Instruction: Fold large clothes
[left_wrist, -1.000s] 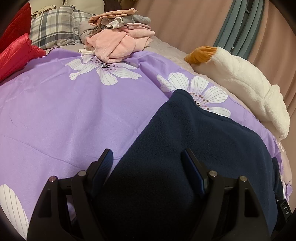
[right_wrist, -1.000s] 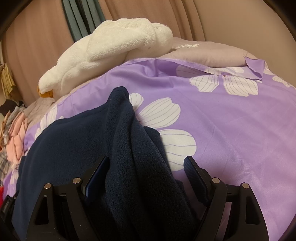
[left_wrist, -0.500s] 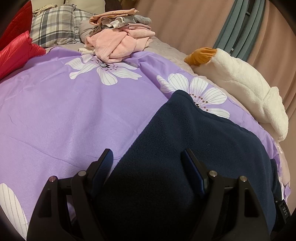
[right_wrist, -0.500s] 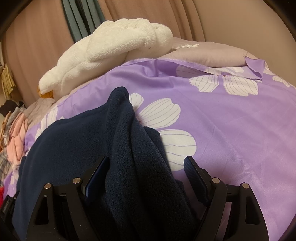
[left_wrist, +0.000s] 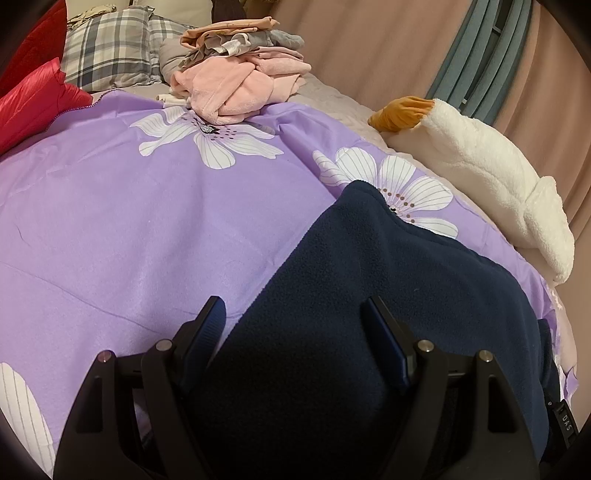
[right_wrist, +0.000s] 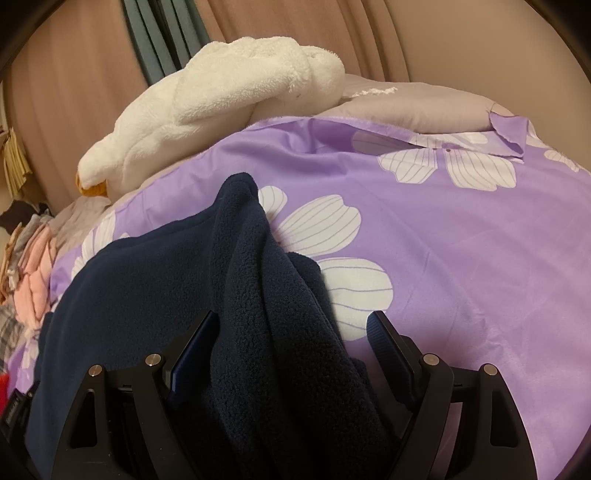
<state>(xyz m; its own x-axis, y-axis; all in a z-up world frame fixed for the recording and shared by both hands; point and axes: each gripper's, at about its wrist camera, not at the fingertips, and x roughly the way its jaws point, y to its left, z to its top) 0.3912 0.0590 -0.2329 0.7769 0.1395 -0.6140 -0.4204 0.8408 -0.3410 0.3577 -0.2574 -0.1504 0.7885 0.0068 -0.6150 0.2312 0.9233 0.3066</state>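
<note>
A navy fleece garment (left_wrist: 388, 302) is lying on the bed, over a purple floral duvet (left_wrist: 129, 229), toward the bed's edge where a white plush goose (left_wrist: 480, 173) is resting along the curtain side. The left tool (left_wrist: 293, 317) is hovering with its jaws spread wide over the flat part of the fleece, gripping nothing. The right tool (right_wrist: 291, 328) is likewise standing wide, its jaws straddling a raised, bunched ridge of the same fleece (right_wrist: 251, 280) without pinching it. A pile of pink clothes (left_wrist: 240, 88) is sitting at the far end of the bed, beside a plaid pillow (left_wrist: 110, 48) and a red jacket (left_wrist: 33, 96).
</note>
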